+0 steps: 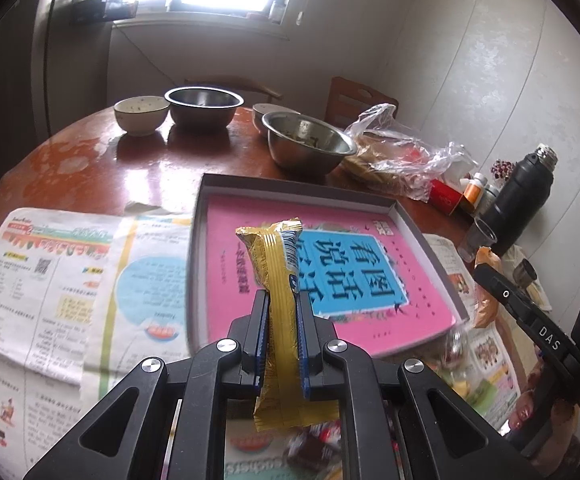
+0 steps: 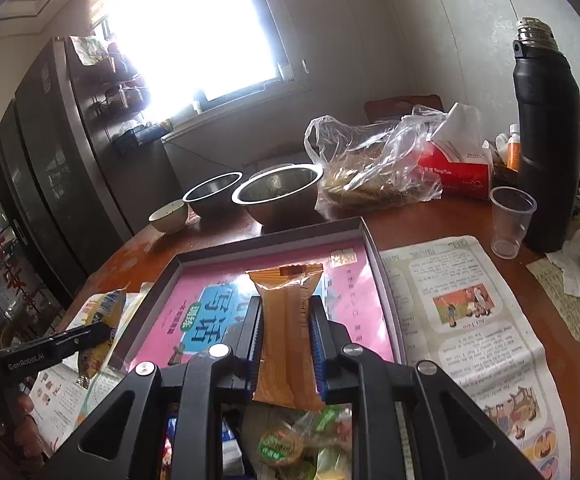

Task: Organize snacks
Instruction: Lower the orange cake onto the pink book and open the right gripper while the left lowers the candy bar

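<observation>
Snacks mid-carry, both claws loaded, heading for the box.

L gripper [image 1: 281, 308] clamped on gold snack pack [image 1: 275, 264]; R gripper [image 2: 283, 312] clamped on orange snack pack [image 2: 285, 320]. Both hang above grey box [image 1: 199, 216] w/ pink book inside. Next, prob: lower each in, side by side, then release w/o dropping.
</observation>
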Demonstrator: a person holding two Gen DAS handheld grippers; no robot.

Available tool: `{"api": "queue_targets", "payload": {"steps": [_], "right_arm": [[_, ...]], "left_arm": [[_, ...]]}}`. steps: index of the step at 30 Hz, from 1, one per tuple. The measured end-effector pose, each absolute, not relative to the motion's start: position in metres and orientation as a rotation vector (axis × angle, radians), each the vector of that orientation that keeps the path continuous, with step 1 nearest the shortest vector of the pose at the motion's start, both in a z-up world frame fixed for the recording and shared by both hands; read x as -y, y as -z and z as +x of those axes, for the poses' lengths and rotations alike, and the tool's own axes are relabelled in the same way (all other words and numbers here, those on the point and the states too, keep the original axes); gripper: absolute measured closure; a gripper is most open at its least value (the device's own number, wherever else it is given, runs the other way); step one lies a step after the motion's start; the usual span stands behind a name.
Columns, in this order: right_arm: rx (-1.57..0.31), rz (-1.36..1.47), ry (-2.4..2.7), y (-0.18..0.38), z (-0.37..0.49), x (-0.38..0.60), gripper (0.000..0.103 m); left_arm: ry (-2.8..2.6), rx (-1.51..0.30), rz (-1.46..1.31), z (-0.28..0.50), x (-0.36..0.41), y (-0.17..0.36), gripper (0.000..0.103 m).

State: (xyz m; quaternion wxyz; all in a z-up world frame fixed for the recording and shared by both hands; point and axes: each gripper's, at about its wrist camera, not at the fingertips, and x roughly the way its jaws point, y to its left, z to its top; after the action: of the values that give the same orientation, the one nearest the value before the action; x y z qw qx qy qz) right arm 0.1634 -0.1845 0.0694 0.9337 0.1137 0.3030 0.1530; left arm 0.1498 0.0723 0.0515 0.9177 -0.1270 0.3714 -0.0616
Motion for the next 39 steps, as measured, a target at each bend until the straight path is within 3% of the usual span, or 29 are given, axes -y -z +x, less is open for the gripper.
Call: {"api": "queue_targets", "payload": {"steps": [39], "right_arm": [[-0.794, 0.182, -0.218, -0.016, 0.214, 0.181, 0.081]], "left_arm": [[0.183, -0.856, -0.271, 0.201, -0.045, -0.011, 0.09]]}}
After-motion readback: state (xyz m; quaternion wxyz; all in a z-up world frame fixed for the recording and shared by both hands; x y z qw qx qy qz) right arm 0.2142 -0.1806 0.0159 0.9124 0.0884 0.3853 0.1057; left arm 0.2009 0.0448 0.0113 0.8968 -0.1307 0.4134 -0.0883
